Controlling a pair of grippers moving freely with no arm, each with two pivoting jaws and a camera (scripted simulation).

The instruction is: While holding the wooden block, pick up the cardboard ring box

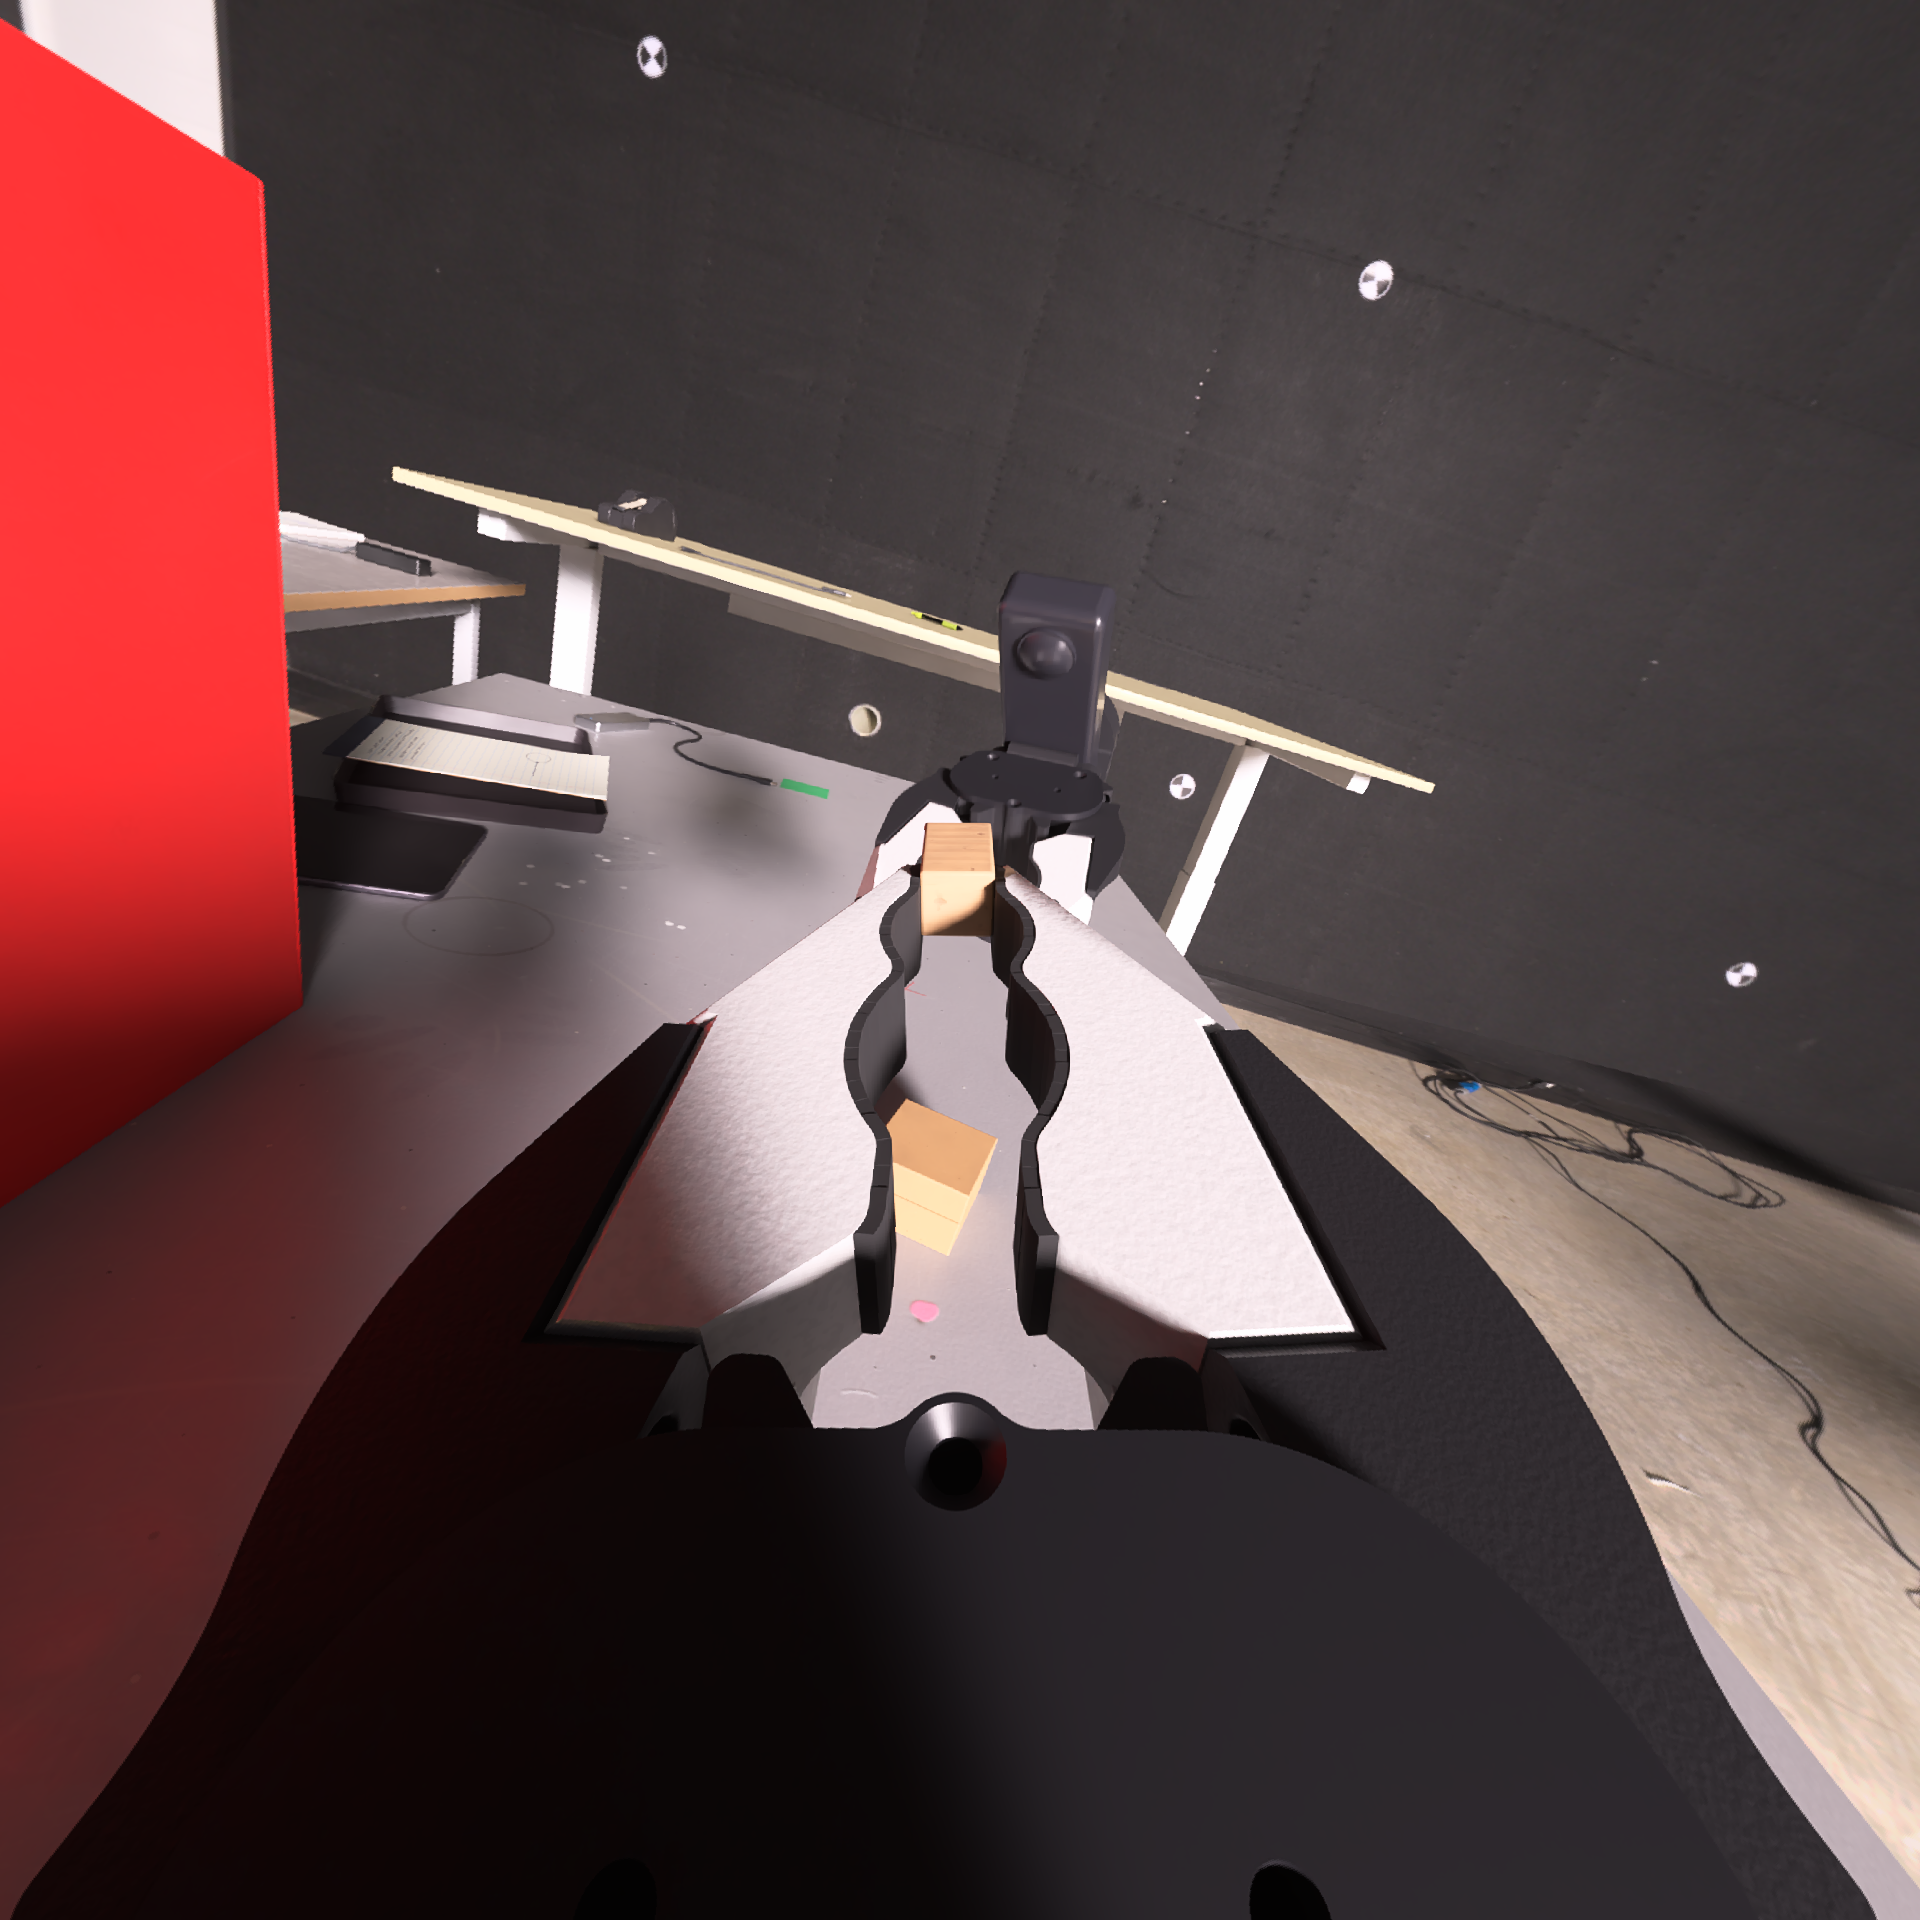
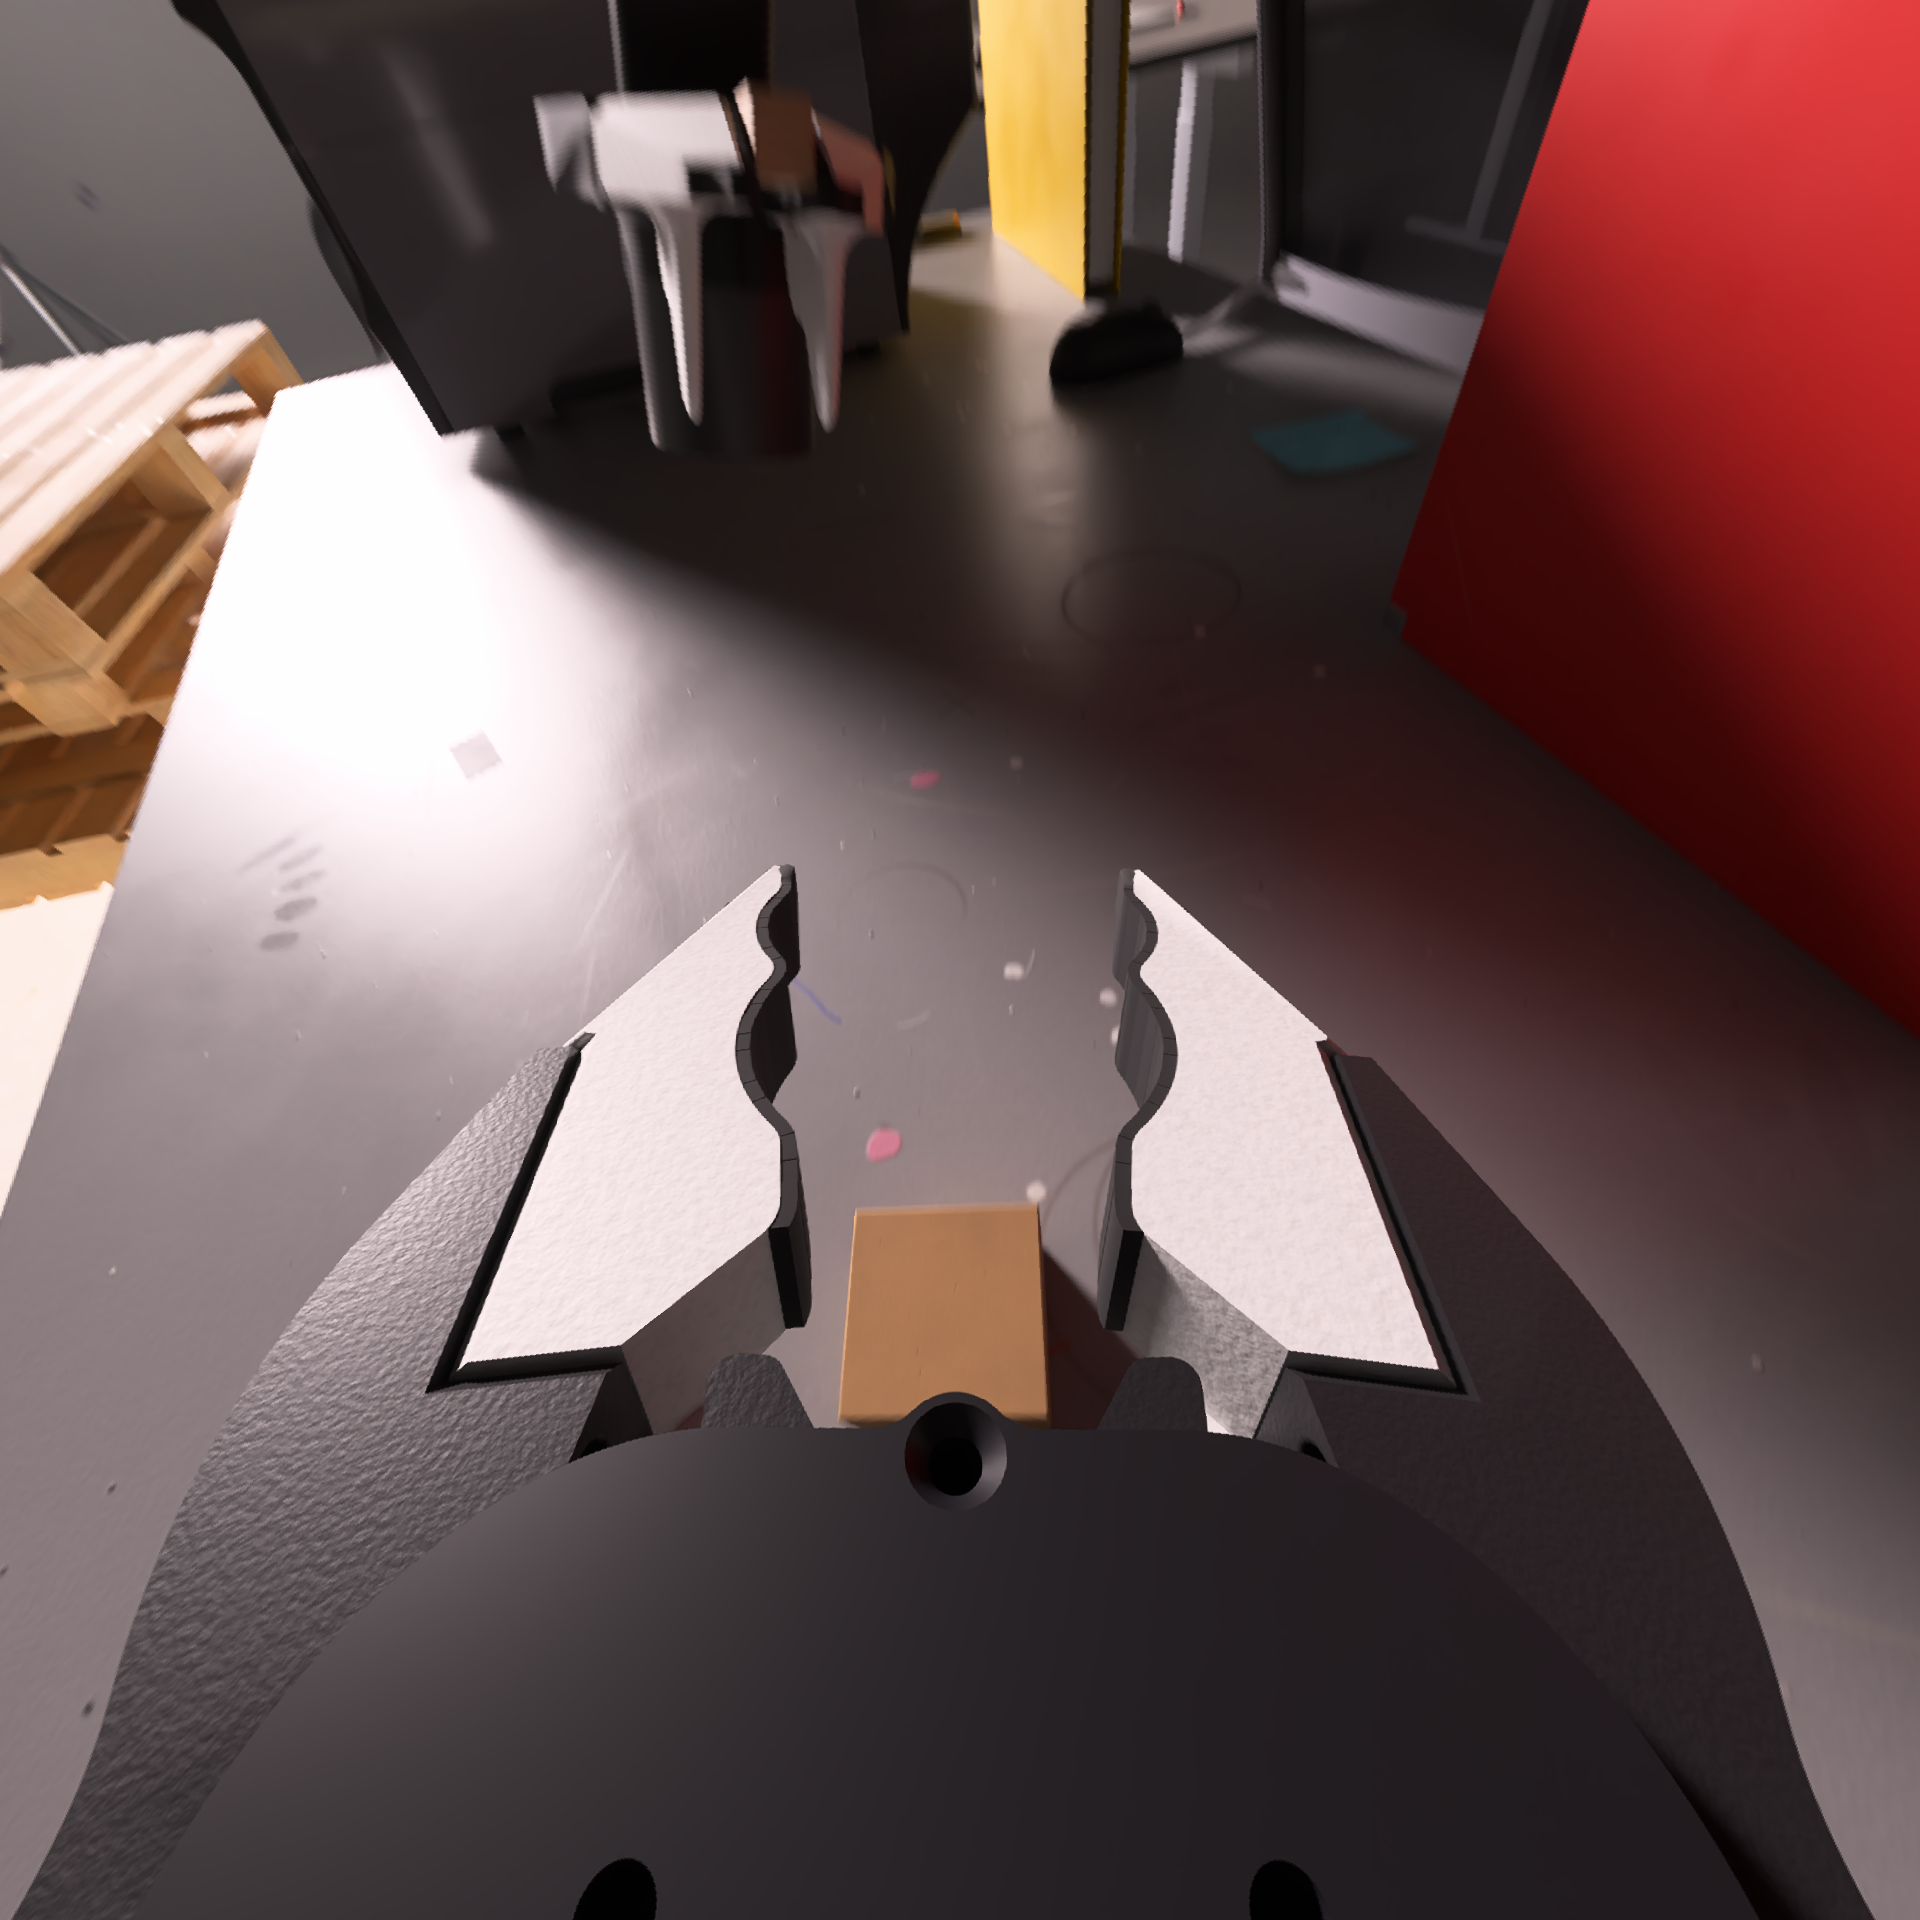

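My left gripper is shut on the pale wooden block and pinches it at the fingertips above the grey table. The tan cardboard ring box lies on the table below and shows through the gap between the left fingers. In the right wrist view my right gripper is open and empty. The ring box shows between its finger bases, apart from both pads. The right gripper also shows beyond the block. The left gripper shows blurred at the far end of the table.
A red panel stands along the table's left side and shows on the right in the right wrist view. Notebooks lie at the far left. A wooden pallet sits off the table edge. Cables lie on the floor.
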